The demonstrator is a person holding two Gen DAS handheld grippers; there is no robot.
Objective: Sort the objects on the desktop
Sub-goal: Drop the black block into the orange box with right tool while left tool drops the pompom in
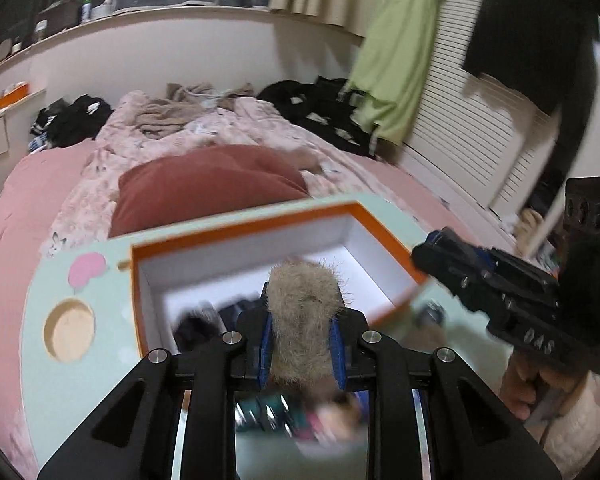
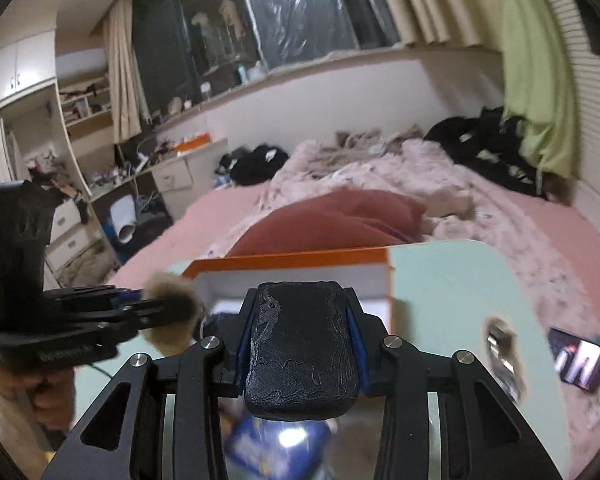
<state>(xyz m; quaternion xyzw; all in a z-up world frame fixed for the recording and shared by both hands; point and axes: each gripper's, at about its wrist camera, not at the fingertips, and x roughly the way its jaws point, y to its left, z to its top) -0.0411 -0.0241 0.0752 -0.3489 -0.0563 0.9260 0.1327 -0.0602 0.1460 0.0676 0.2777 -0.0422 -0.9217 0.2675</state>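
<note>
Over a pale green worktop (image 1: 60,280), the left tool (image 1: 303,344) is clamped on a furry tan pompom (image 1: 304,312) above an orange-rimmed box (image 1: 240,226). The right tool (image 2: 304,344) grips a black embossed case (image 2: 304,352) just before that box.

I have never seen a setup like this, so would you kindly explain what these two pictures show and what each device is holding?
A person holds a two-finger tool in each hand; each picture comes from a fisheye camera on one tool, looking along its fingers. The left tool is shut on a furry beige pom-pom. The right tool is shut on a black textured pouch. Both are near an orange-rimmed white box on a pale green lap table over a pink bed. Small blurred items lie on the table.
</note>
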